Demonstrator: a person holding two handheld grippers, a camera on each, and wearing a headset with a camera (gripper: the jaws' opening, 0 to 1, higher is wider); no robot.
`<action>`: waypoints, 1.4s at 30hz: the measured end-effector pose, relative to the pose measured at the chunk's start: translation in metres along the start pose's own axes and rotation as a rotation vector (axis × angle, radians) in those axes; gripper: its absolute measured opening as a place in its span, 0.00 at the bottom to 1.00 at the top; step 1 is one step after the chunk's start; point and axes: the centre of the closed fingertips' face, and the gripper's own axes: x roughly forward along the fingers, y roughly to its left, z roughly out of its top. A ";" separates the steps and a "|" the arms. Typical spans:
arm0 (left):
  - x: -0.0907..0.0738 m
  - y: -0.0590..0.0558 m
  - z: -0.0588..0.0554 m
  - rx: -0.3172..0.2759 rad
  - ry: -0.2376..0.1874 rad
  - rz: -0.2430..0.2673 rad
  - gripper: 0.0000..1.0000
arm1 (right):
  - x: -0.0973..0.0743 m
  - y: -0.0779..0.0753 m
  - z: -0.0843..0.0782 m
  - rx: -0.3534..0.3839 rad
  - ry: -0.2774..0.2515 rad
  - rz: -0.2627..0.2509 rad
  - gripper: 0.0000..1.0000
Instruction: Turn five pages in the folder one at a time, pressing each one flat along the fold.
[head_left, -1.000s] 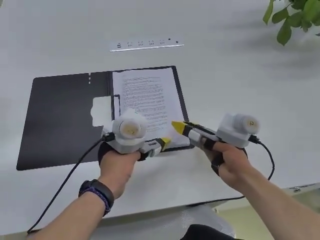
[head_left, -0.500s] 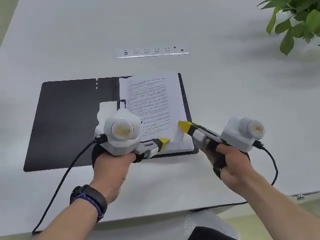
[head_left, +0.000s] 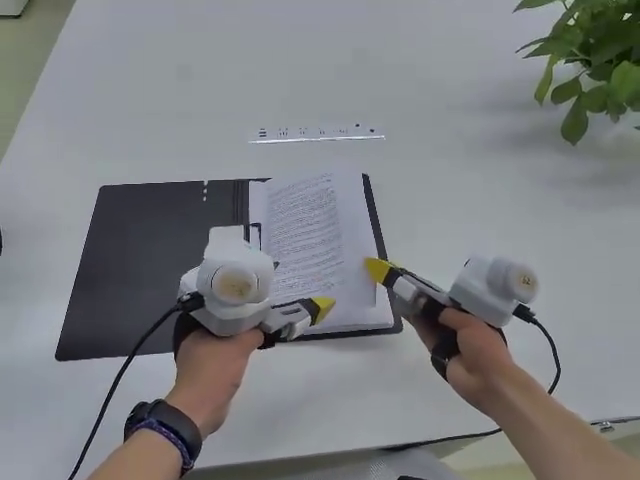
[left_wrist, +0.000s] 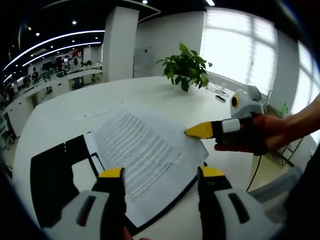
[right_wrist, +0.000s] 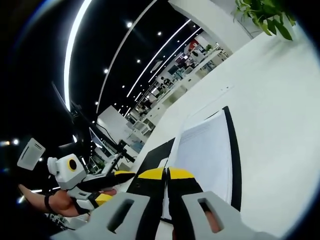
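Note:
The black folder (head_left: 150, 260) lies open on the white table, with printed pages (head_left: 318, 235) stacked on its right half. My right gripper (head_left: 378, 270) sits at the top page's right edge. Its yellow-tipped jaws are shut (right_wrist: 166, 174), and a thin white strip of paper shows between them. My left gripper (head_left: 322, 308) hovers at the folder's near edge, just left of the right one. Its jaws stand open (left_wrist: 162, 175) over the page's (left_wrist: 145, 145) lower part and grip nothing. The right gripper (left_wrist: 200, 131) also shows at the page edge in the left gripper view.
A flush socket strip (head_left: 316, 132) is set in the table beyond the folder. A potted plant (head_left: 590, 60) stands at the far right. Cables (head_left: 120, 380) trail from both grippers toward the table's near edge (head_left: 330, 455).
The head camera has tilted, so the folder sits lower in the picture. The left gripper has drawn slightly left along the folder's near edge. The right gripper stays at the page's right edge.

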 end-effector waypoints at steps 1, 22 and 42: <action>-0.002 0.002 0.001 -0.001 -0.003 0.003 0.58 | 0.001 0.001 0.000 0.002 -0.004 0.004 0.00; -0.042 0.041 0.006 -0.029 -0.055 0.066 0.62 | 0.034 0.051 -0.016 -0.022 0.017 0.082 0.00; -0.084 0.067 -0.001 -0.052 -0.085 0.113 0.63 | 0.069 0.101 -0.046 -0.046 0.073 0.158 0.00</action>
